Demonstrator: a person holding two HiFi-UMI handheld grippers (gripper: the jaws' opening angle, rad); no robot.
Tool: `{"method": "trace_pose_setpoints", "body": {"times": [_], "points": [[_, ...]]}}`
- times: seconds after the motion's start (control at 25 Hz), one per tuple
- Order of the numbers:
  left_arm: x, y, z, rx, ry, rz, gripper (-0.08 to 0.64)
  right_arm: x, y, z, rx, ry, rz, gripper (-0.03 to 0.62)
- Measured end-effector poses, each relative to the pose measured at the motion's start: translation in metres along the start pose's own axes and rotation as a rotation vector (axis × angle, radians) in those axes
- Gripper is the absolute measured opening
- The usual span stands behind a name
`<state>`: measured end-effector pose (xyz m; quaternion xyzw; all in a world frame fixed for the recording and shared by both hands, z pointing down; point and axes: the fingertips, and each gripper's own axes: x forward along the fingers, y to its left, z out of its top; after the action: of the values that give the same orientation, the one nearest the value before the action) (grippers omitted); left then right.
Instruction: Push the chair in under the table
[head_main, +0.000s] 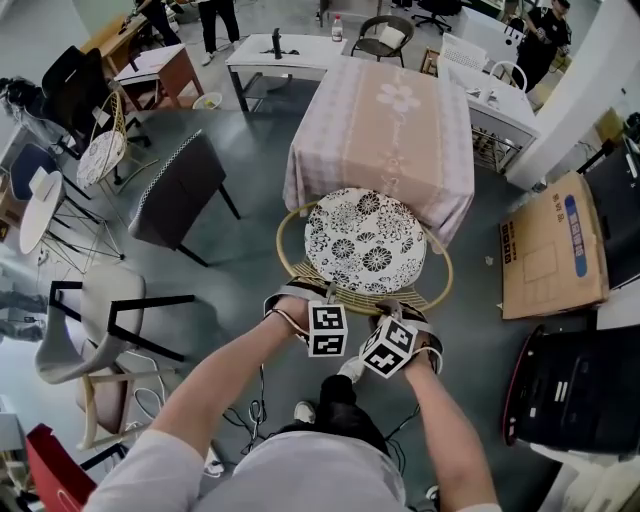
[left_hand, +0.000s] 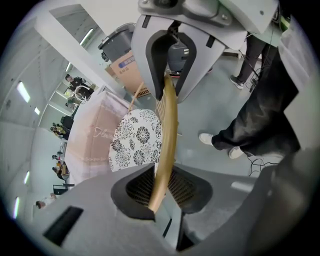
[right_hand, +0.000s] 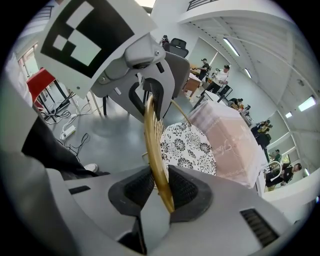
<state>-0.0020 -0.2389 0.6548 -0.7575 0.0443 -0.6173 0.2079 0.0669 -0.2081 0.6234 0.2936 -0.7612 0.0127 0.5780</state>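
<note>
Two grippers, both clamped on the same thing: the thin golden rattan hoop (head_main: 352, 296) that makes the back rim of the round wicker chair (head_main: 300, 268). In the left gripper view the hoop runs straight down between the dark pads of the left gripper (left_hand: 162, 190) and they're pinched on it. It's the same in the right gripper view, where the right gripper (right_hand: 160, 190) is squeezed on that rod. From the head view they sit side by side on the near part of the rim, just beside each other, both pointing steeply down.

The chair has a black-and-white floral seat cushion (head_main: 364, 232). Its far edge is right at the hanging hem of the pink-clothed square table (head_main: 385, 125), while most of the seat is out on the near side. A dark grey upholstered chair (head_main: 180, 190) stands off to the left, and a flattened brown cardboard box (head_main: 553, 245) lies on the floor to the right.
</note>
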Motion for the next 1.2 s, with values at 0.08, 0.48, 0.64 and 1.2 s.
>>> {"method": "trace_pose_setpoints", "body": {"times": [0.08,0.48,0.64,1.2], "points": [[0.003,0.008,-0.001,-0.004,0.004,0.005,0.074,0.003,-0.008,0.002,0.001,0.000,0.005,0.077],[0.015,0.036,0.001,-0.040,0.051,-0.039,0.074,0.014,-0.037,0.002,-0.003,-0.012,0.027,0.077],[0.020,0.044,0.001,-0.075,0.080,-0.047,0.074,0.019,-0.045,0.002,-0.009,-0.028,0.042,0.077],[0.033,0.070,0.006,-0.121,0.125,-0.045,0.080,0.025,-0.073,0.003,-0.040,-0.067,0.055,0.074]]}}
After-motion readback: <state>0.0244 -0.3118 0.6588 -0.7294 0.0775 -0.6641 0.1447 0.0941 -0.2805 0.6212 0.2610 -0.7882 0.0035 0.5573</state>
